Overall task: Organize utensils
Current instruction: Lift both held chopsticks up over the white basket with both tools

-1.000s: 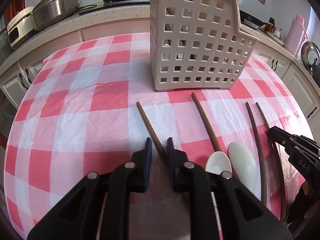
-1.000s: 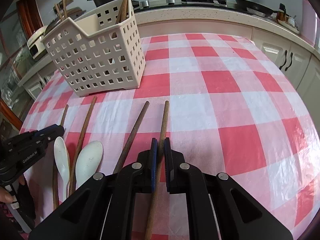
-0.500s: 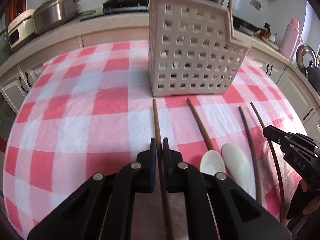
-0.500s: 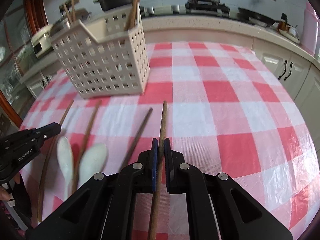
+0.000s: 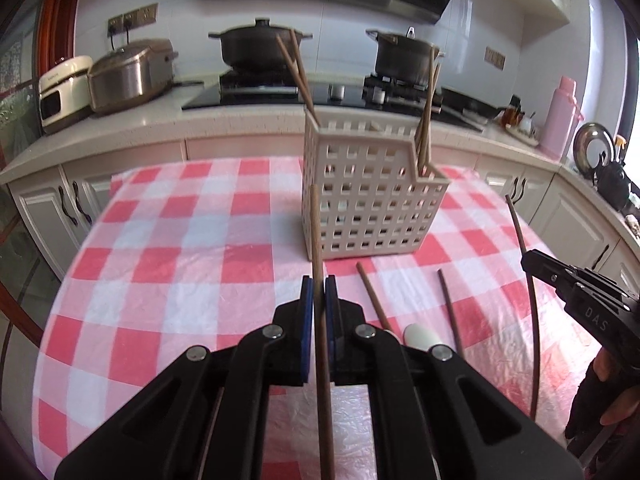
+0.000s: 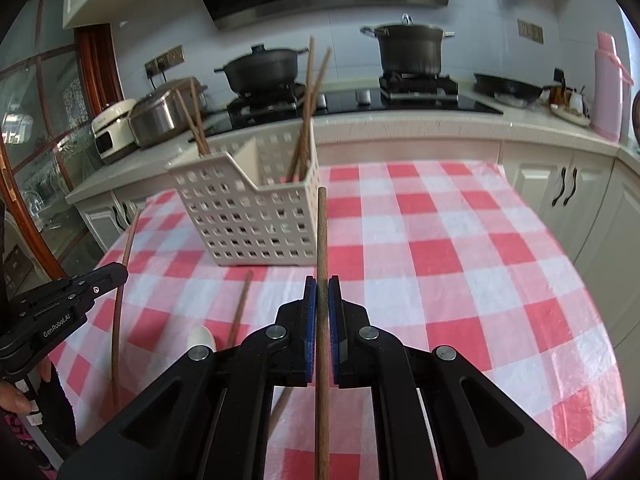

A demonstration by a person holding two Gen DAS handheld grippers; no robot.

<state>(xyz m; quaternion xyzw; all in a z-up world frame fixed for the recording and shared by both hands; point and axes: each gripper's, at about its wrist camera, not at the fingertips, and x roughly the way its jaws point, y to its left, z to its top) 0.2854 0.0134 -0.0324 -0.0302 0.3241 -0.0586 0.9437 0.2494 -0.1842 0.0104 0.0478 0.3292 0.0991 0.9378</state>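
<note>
Both the left gripper (image 5: 319,294) and right gripper (image 6: 322,296) have their jaws clamped on a wooden chopstick (image 5: 316,240) each, held above the checkered tabletop (image 5: 180,248) near the white basket (image 5: 372,200).

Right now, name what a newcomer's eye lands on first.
The left gripper and right gripper each clamp a brown wooden chopstick raised above the red-and-white checked tablecloth. Behind stands the beige perforated plastic basket, chopsticks already inside.
</note>
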